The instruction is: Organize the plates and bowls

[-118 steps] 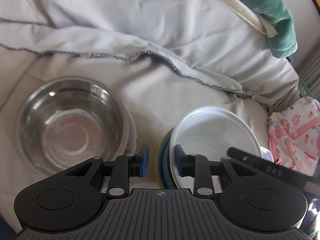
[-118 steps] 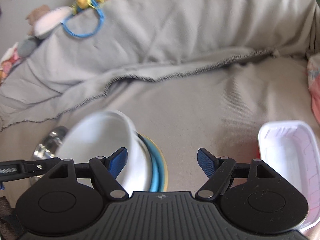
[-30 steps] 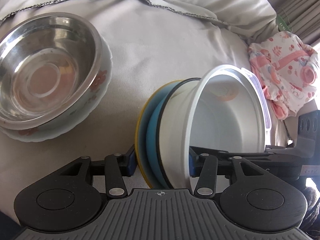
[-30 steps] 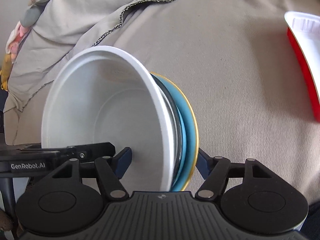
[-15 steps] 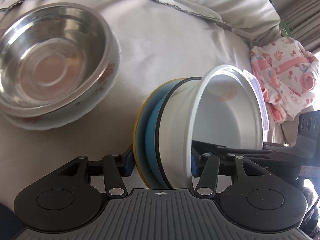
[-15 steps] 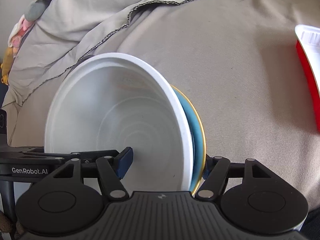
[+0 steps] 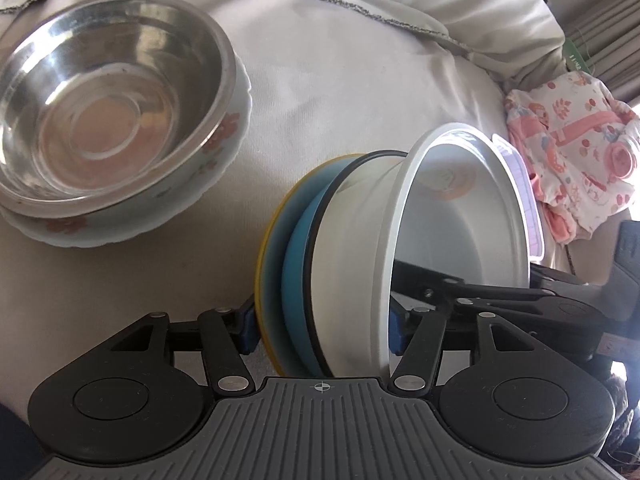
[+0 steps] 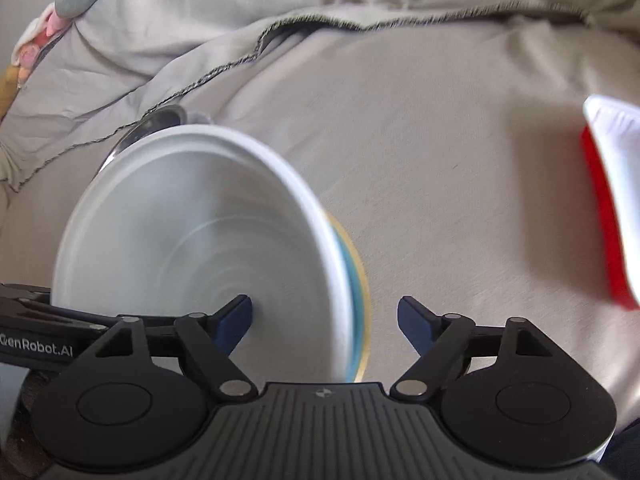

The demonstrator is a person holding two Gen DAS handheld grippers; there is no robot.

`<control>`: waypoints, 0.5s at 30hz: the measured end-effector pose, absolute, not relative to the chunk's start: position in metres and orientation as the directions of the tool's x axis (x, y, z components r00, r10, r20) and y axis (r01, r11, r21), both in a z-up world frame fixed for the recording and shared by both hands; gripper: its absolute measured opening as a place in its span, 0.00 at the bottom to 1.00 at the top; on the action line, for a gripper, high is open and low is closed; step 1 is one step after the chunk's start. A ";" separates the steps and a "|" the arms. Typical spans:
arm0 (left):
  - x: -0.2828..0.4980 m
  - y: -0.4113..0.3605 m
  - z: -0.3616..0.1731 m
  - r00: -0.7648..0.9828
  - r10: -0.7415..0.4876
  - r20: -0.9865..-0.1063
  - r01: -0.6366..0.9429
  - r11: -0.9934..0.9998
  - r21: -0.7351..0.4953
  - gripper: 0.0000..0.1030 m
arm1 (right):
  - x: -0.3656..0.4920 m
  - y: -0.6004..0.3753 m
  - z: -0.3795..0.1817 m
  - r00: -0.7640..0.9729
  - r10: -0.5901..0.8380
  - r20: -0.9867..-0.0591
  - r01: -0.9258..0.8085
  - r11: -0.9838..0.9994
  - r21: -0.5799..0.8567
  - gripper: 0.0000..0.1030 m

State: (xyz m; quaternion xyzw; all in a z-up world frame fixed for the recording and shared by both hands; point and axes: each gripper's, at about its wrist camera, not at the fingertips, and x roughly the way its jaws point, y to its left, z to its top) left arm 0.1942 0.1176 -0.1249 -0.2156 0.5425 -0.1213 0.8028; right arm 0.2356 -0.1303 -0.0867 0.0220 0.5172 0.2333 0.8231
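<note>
While the left gripper [image 7: 322, 328] is pointing steeply down at the grey sheet [image 7: 360, 60], it is clamping a stack of dishes [image 7: 352, 260] that is standing on edge at 6 o'clock in its view. Its left pad is lying against the yellow plate [image 7: 266, 280] and its right pad against the rim of the white bowl [image 7: 460, 240]. Its jaws have just been easing a little wider and are standing as far apart as the stack is thick. Between those two outer pieces, a blue plate [image 7: 294, 280] and a black-rimmed bowl [image 7: 320, 248] are nesting, and the bowl's mouth is facing 3 o'clock. At 10 o'clock a steel bowl [image 7: 108, 108] is sitting inside a flowered dish [image 7: 224, 148], well apart from the stack. A pink patterned cloth [image 7: 568, 140] is lying at 2 o'clock, beyond a clear lidded box [image 7: 528, 208] that is peeking out behind the white bowl. In the right wrist view, the right gripper [image 8: 324, 320] is standing wide and gripping nothing. Its jaws have just been opening, with the near edge of the stack between them. Its left pad is reaching inside the white bowl, whether touching I cannot tell, and its right pad is hanging clear of the yellow plate. A red-and-white tray [image 8: 608, 200] is lying at 3 o'clock in that view, well apart from the stack.
</note>
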 end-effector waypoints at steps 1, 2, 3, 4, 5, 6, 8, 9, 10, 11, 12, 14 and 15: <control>0.194 0.116 -0.125 0.382 -0.428 -0.819 -0.035 0.879 -0.475 0.61 | 0.234 -0.132 -0.086 0.372 0.401 -0.837 -0.362 0.893 0.267 0.79; 0.195 0.116 -0.125 0.383 -0.427 -0.820 -0.030 0.881 -0.472 0.61 | 0.233 -0.133 -0.085 0.388 0.397 -0.832 -0.357 0.897 0.262 0.79; 0.195 0.116 -0.125 0.385 -0.428 -0.818 -0.027 0.880 -0.473 0.61 | 0.233 -0.135 -0.085 0.406 0.396 -0.824 -0.343 0.901 0.264 0.79; 0.195 0.117 -0.125 0.386 -0.436 -0.813 -0.027 0.875 -0.483 0.61 | 0.233 -0.137 -0.084 0.424 0.400 -0.813 -0.322 0.905 0.278 0.79; 0.195 0.120 -0.125 0.388 -0.449 -0.805 -0.030 0.867 -0.498 0.60 | 0.234 -0.141 -0.084 0.430 0.410 -0.804 -0.303 0.905 0.299 0.79; 0.193 0.124 -0.127 0.388 -0.462 -0.797 -0.039 0.856 -0.515 0.58 | 0.236 -0.142 -0.085 0.411 0.428 -0.805 -0.301 0.897 0.323 0.79; 0.192 0.130 -0.129 0.386 -0.484 -0.786 -0.059 0.837 -0.545 0.56 | 0.240 -0.142 -0.088 0.341 0.463 -0.818 -0.321 0.875 0.361 0.78; 0.191 0.132 -0.130 0.385 -0.485 -0.785 -0.065 0.834 -0.548 0.55 | 0.241 -0.141 -0.089 0.319 0.468 -0.824 -0.320 0.872 0.371 0.78; 0.191 0.132 -0.131 0.386 -0.482 -0.787 -0.066 0.836 -0.544 0.54 | 0.240 -0.139 -0.091 0.300 0.470 -0.830 -0.314 0.870 0.379 0.78; 0.191 0.131 -0.130 0.386 -0.479 -0.789 -0.064 0.839 -0.541 0.54 | 0.240 -0.138 -0.092 0.287 0.477 -0.831 -0.307 0.867 0.392 0.78; 0.191 0.130 -0.130 0.385 -0.477 -0.790 -0.063 0.840 -0.538 0.54 | 0.240 -0.138 -0.092 0.279 0.481 -0.831 -0.297 0.866 0.401 0.78; 0.193 0.129 -0.128 0.382 -0.470 -0.796 -0.065 0.845 -0.531 0.54 | 0.239 -0.138 -0.094 0.272 0.484 -0.832 -0.281 0.867 0.412 0.78; 0.193 0.127 -0.127 0.381 -0.465 -0.799 -0.060 0.850 -0.523 0.54 | 0.240 -0.139 -0.094 0.264 0.486 -0.833 -0.276 0.866 0.418 0.78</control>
